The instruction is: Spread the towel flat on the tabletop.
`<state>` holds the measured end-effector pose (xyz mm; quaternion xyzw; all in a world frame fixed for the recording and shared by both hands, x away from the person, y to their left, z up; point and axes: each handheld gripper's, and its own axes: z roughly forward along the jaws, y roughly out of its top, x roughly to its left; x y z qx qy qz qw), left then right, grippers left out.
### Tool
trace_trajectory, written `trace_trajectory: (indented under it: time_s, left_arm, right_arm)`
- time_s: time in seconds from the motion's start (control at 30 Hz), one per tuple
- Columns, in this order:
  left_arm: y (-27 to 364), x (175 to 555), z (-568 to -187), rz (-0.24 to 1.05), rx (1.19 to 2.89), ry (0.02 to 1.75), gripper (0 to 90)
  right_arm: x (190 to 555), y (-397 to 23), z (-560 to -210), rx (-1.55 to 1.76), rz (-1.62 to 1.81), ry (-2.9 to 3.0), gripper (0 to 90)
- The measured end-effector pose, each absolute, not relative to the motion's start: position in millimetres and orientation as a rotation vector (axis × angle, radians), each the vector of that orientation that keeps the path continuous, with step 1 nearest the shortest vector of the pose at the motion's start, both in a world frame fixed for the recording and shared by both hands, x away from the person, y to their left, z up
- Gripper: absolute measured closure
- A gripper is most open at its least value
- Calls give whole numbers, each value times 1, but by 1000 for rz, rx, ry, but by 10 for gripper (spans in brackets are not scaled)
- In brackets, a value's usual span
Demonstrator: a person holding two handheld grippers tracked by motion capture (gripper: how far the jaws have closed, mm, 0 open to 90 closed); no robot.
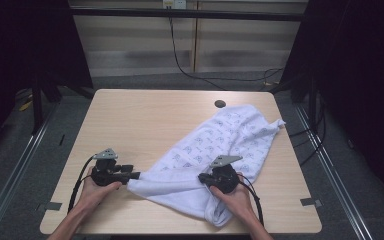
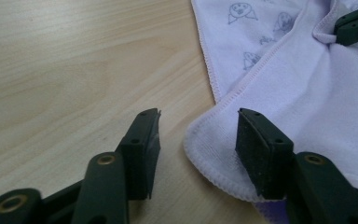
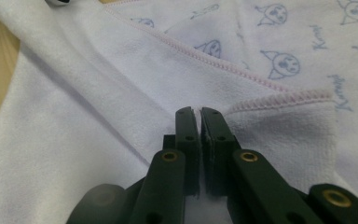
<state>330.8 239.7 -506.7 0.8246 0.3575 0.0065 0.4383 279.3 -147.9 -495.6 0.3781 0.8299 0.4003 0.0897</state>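
Left gripper (image 2: 198, 135) sits low over the table (image 1: 145, 120) with its jaws apart, and the rounded corner of the white printed towel (image 2: 279, 88) lies between them, nothing pinched. Right gripper (image 3: 199, 114) has its jaws clamped narrow on a fold of the towel, stitched hem just ahead of its tips.

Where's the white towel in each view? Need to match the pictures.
High view: white towel runs from lower centre to upper right of the table.
Left gripper view: right half.
Right gripper view: across nearly the whole picture.
Shared landmark: its stitched hem.
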Motion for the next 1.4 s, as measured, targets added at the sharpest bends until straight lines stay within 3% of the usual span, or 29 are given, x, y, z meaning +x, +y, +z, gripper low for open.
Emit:
trace_trajectory:
  time_s: [0.17,0.23,0.27,0.33,0.67,1.0,1.13,1.27,1.37,1.4]
  left_arm:
    - [234,322,-506,18,2082,836,534]
    - [231,318,-506,42,2111,810,673]
    - [230,318,-506,29,2118,796,814]
    - [233,315,-501,47,2082,800,868]
    - [260,309,-440,121,1833,763,876]
    - [262,311,-360,234,1699,665,877]
    - [263,306,-344,257,1666,636,877]
    - [267,289,-355,249,1709,610,876]
    - [274,275,-389,188,1752,653,875]
    - [276,270,-401,171,1765,667,875]
  right_arm:
    - [272,-159,-488,1143,1224,2430,874]
    - [268,-168,-482,1151,1250,2393,875]
    - [264,-177,-476,1165,1281,2357,876]
    - [260,-188,-470,1181,1303,2317,876]
    - [243,-233,-423,1190,1420,2133,878]
    - [244,-254,-327,1039,1549,1916,882]
    - [235,-262,-301,956,1636,1842,882]
    - [218,-259,-310,929,1654,1883,882]
    - [192,-254,-359,991,1657,2001,882]
    - [192,-254,-359,991,1657,2001,882]
